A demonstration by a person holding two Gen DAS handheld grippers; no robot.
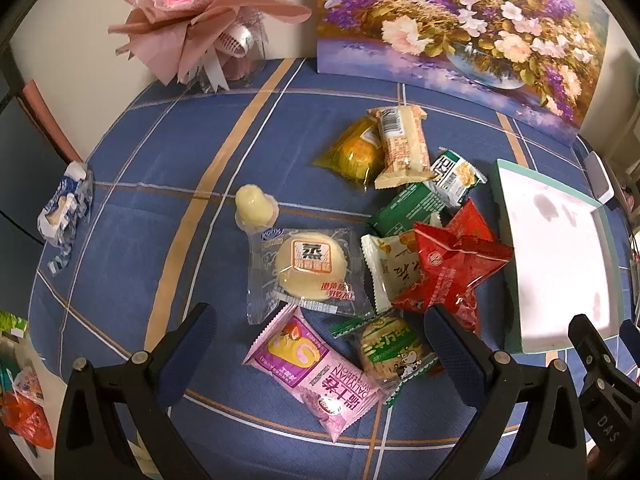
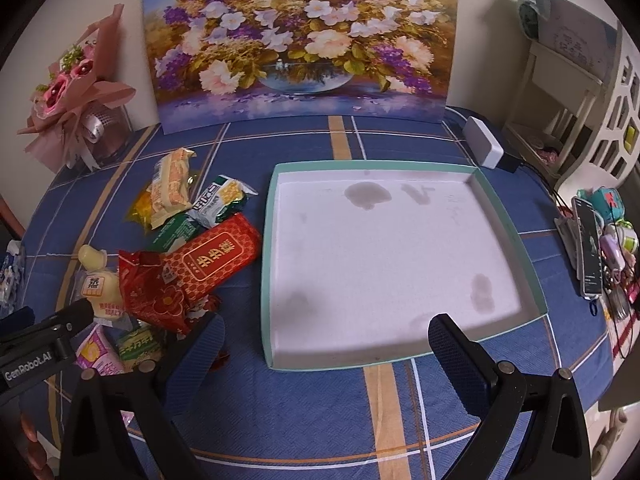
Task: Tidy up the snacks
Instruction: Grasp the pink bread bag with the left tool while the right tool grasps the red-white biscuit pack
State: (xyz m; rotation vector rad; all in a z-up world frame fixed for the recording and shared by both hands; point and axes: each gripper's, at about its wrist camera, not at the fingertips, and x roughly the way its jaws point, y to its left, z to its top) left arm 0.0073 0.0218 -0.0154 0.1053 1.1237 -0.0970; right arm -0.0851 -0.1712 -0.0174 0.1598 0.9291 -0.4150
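A pile of wrapped snacks lies on the blue checked tablecloth (image 1: 160,208): a pink roll pack (image 1: 316,376), a clear bun pack (image 1: 306,270), a red pack (image 1: 452,276), a round green biscuit pack (image 1: 386,348), a jelly cup (image 1: 256,204) and several others. My left gripper (image 1: 320,328) is open and empty, just above the pink pack. A shallow teal box (image 2: 504,216) with a white, stained floor stands right of the pile. My right gripper (image 2: 326,332) is open and empty over the box's near edge. The red pack (image 2: 216,260) also shows there.
A flower painting (image 2: 300,40) leans on the back wall. A pink bouquet (image 2: 72,92) stands at back left. A white charger (image 2: 484,146), a phone (image 2: 590,248) and small trinkets sit at the right. A blue-white wrapper (image 1: 64,208) lies far left.
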